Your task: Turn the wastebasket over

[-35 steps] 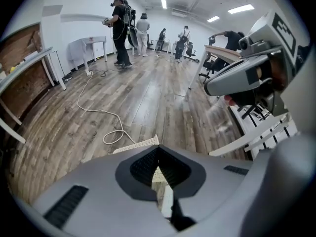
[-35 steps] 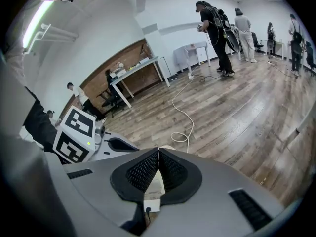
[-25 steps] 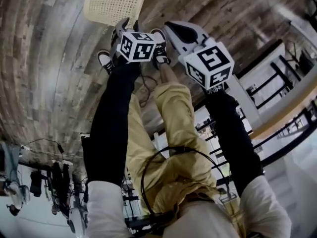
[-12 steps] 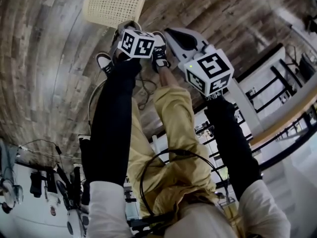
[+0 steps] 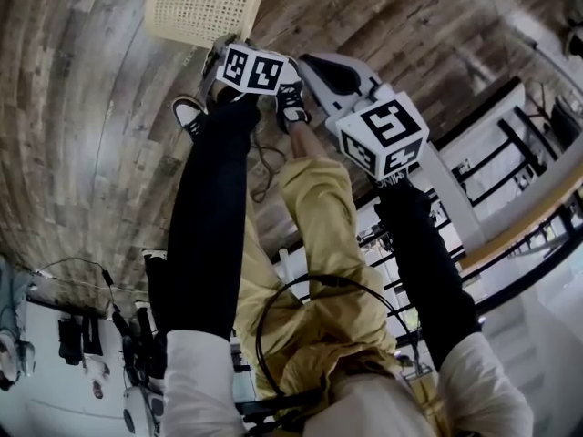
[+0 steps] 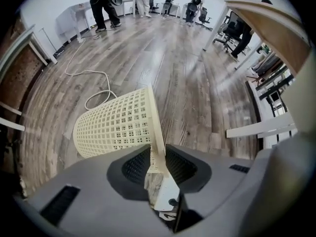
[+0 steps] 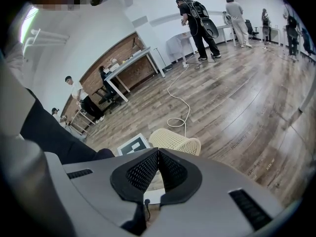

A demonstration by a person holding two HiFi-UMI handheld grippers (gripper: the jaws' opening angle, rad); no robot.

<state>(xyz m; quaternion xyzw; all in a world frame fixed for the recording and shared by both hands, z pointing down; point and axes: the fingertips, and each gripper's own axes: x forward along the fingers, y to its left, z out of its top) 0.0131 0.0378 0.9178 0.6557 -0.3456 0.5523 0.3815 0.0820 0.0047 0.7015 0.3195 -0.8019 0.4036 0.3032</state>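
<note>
A cream lattice wastebasket (image 5: 205,7) lies on its side on the wooden floor. My left gripper (image 5: 223,49) points straight down at its open end, under its marker cube (image 5: 253,69). In the left gripper view the basket's rim (image 6: 157,132) stands upright between the two pads of the left gripper (image 6: 158,157), and both pads touch it while the jaws are opening. My right gripper (image 5: 307,60) hangs to the right of the basket, apart from it. In the right gripper view the right gripper (image 7: 158,154) is shut on nothing, with the wastebasket (image 7: 177,143) just beyond it.
The person's two shoes (image 5: 191,112) stand right beside the basket. A white cable (image 6: 94,83) loops across the floor behind it. A white table leg (image 6: 256,130) lies to the right. Desks and several people (image 6: 103,4) stand at the far end of the room.
My left gripper has sunk towards the floor and onto the basket's rim. The basket has shifted slightly to the left in the head view. The right gripper has kept still.
</note>
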